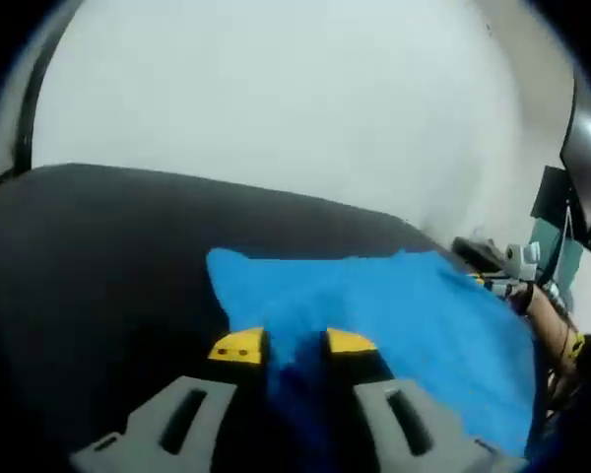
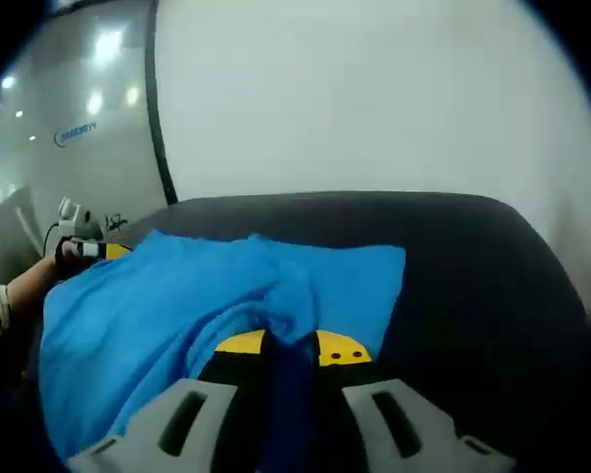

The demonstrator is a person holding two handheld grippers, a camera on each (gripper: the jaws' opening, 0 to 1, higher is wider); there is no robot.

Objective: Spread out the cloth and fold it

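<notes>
Nearest in the left gripper view, the left gripper (image 1: 294, 345) has its yellow-tipped jaws drawn close together with a fold of the blue cloth (image 1: 394, 305) bunched between them, so it appears clamped on the near hem. From there the cloth runs away and to the right across the dark table (image 1: 98, 256), its far edge lying fairly straight and its left corner reaching a point out on the surface. In the right gripper view the right gripper (image 2: 291, 347) is set much the same way, jaws nearly closed with a ridge of the blue cloth (image 2: 177, 296) pinched in the gap; here the fabric spreads away and to the left, its far right corner resting flat on the table (image 2: 473, 266).

So both tongs hold the same near edge, one toward each end, and the cloth's long axis runs between them (neither is clearly closer to the far hem). My reading is that the coming move depends on carrying this held edge forward toward that far edge, both hands together, to keep the fold square.

Beyond the table, a pale wall (image 1: 276, 89) rises.
</notes>
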